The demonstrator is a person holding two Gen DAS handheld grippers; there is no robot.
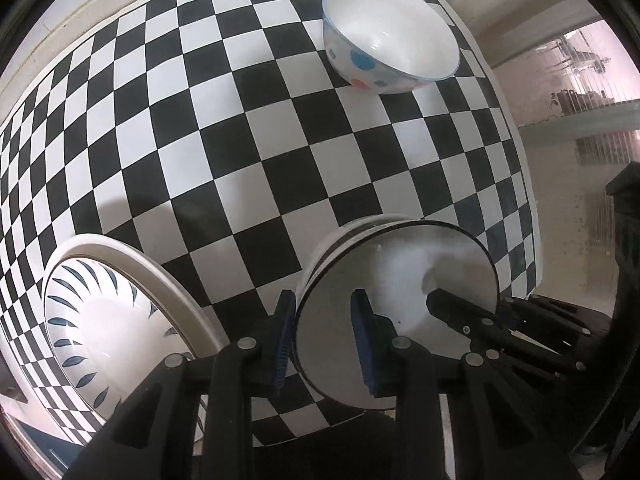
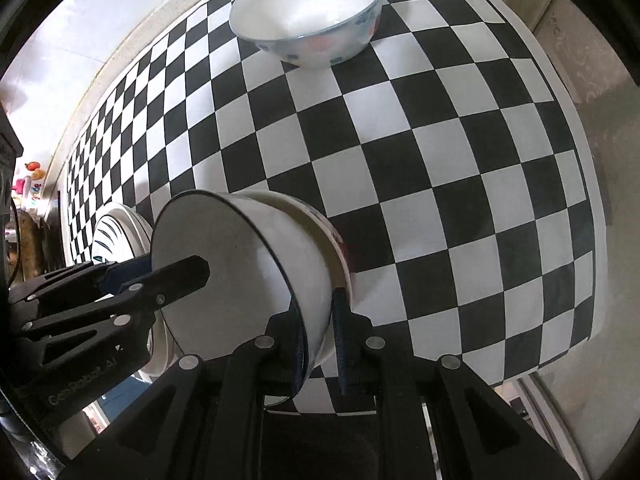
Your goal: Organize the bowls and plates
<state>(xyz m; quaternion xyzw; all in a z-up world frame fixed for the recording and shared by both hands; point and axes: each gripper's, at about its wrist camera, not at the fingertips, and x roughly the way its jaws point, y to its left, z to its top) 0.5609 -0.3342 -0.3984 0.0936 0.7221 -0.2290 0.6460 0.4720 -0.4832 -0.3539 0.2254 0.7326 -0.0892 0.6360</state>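
- Here, my left fingers [image 1: 326, 340] are clamped on the rim of a black-rimmed bowl [image 1: 400, 304], one blue pad outside the wall and one inside.
- My right fingers [image 2: 322, 344] are clamped on the opposite rim of that same bowl [image 2: 224, 280], again one pad on each side of the wall.
- The bowl sits nested in another bowl [image 2: 320, 232] beneath it; only the lower one's rim and a strip of its wall show.
- Whether the lower bowl rests on the checkered cloth [image 1: 240, 160] I cannot tell.
- This stack is near the front edge of the tabletop, between my two hands.
- A plate [image 1: 100, 312] with dark blue leaf strokes lies on a plain white plate just to the left of the stack, close to the front left corner of the cloth.
- A dotted bowl [image 1: 388, 40], white with blue and pink spots, stands upright and alone toward the far edge, well apart from the stack.
- From the right wrist view the same dotted bowl [image 2: 308, 12] sits at the far side of the cloth [image 2: 440, 160], with bare squares between it and the stack.
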